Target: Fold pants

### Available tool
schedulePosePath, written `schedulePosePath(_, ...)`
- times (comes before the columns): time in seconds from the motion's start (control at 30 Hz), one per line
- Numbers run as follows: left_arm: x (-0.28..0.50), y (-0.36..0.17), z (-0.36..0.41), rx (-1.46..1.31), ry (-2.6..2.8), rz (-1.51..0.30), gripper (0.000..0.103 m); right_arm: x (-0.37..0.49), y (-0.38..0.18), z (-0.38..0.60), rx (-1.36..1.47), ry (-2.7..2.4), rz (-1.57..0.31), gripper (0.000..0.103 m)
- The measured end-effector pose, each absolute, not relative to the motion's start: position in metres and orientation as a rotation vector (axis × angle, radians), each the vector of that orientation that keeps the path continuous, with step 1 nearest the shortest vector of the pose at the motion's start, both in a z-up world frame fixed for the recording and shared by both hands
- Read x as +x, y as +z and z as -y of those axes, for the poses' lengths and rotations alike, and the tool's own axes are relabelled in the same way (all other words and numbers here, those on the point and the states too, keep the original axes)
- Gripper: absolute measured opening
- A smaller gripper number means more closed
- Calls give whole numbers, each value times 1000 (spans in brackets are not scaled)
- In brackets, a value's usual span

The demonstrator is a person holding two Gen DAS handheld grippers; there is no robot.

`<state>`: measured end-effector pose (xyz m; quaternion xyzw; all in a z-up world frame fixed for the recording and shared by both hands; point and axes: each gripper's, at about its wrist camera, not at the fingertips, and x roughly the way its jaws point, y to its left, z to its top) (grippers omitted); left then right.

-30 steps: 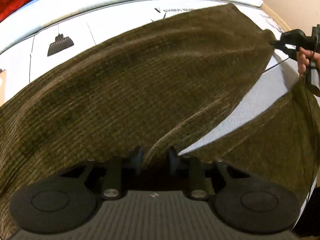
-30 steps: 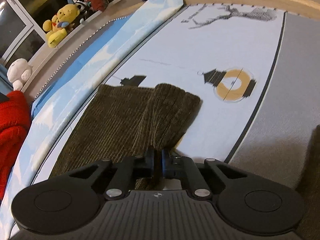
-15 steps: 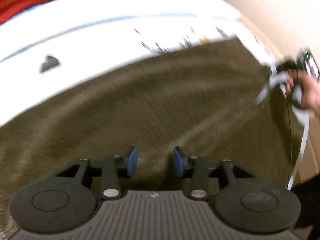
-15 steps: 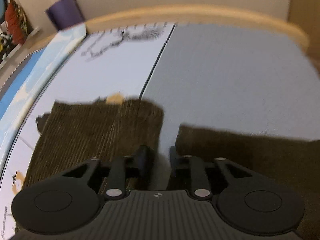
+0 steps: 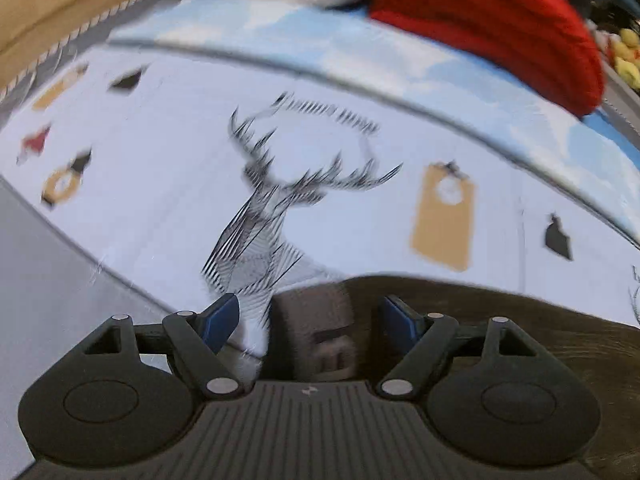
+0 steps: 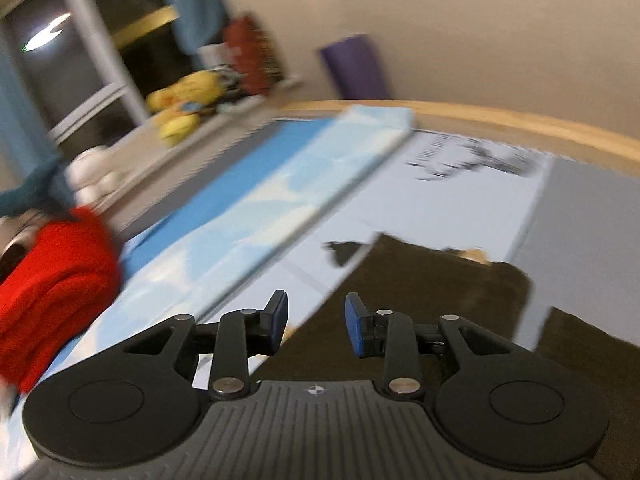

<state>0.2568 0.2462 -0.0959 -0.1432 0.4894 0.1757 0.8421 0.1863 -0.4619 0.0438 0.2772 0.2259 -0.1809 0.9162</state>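
Both grippers' jaws, just opening, hold nothing above pants (image 6: 432,280).

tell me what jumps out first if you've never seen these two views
The red blanket bunched at the far edge of the bed, top right in the left wrist view, grabs the eye first. Next comes the line-drawn deer printed on the pale sheet, just beyond the brown pants lying flat.
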Motion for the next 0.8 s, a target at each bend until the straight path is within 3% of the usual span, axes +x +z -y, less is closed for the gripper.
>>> schedulePosePath(0.13, 259, -116, -252, -350, 262, -1078, 77, 173, 62, 444, 547, -316, -474, 33)
schedulePosePath(0.17, 257, -118, -253, -338, 236, -1067, 54, 169, 67, 440, 542, -303, -476, 33)
schedulePosePath(0.2, 255, -122, -253, -319, 224, -1060, 43, 165, 71, 436, 534, -292, -478, 33)
schedulePosePath(0.27, 251, -117, -258, -322, 221, -1012, 41, 152, 78, 427, 515, -261, -479, 33)
schedulePosePath(0.37, 244, -104, -249, -214, 250, -928, 42, 131, 86, 412, 442, -213, -476, 33)
schedulePosePath(0.57, 231, -67, -250, -350, 352, -931, 65, 95, 83, 393, 378, -169, -510, 33)
schedulePosePath(0.67, 211, -43, -244, -413, 348, -967, 66, 85, 86, 387, 372, -153, -513, 33)
schedulePosePath(0.8, 172, -21, -221, -281, 244, -1023, 70, 71, 97, 379, 356, -110, -495, 35)
